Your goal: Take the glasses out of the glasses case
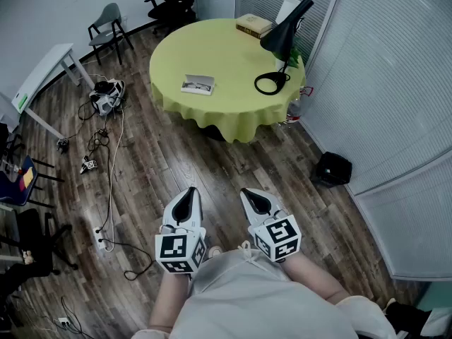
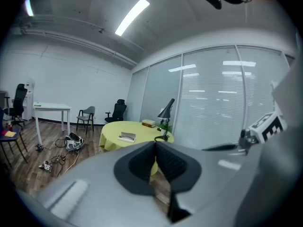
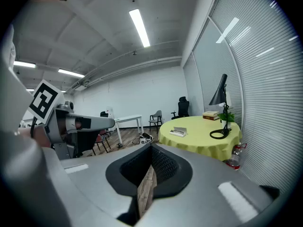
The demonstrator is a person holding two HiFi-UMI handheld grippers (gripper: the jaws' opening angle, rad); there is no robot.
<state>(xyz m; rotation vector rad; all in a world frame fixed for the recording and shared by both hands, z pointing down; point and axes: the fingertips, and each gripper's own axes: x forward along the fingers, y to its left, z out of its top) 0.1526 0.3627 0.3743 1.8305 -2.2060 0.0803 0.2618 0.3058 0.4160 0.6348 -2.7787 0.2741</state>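
The glasses case [image 1: 198, 85] is a small pale flat box on the round table with the yellow-green cloth [image 1: 233, 115], near its left side. It is too small to tell whether its lid is up. It also shows far off in the left gripper view [image 2: 127, 137] and the right gripper view [image 3: 179, 132]. Both grippers hang close to my body above the wooden floor, well short of the table. My left gripper [image 1: 186, 202] [image 2: 155, 145] is shut on nothing. My right gripper [image 1: 258, 202] [image 3: 151, 149] also has its jaw tips together and holds nothing.
On the table stand a black desk lamp [image 1: 282, 41] and a book [image 1: 254, 25]. Cables and a headset [image 1: 106, 97] lie on the floor at left by a white desk [image 1: 42, 76]. A black bag [image 1: 332, 168] and a bottle [image 1: 295, 109] sit by the glass wall.
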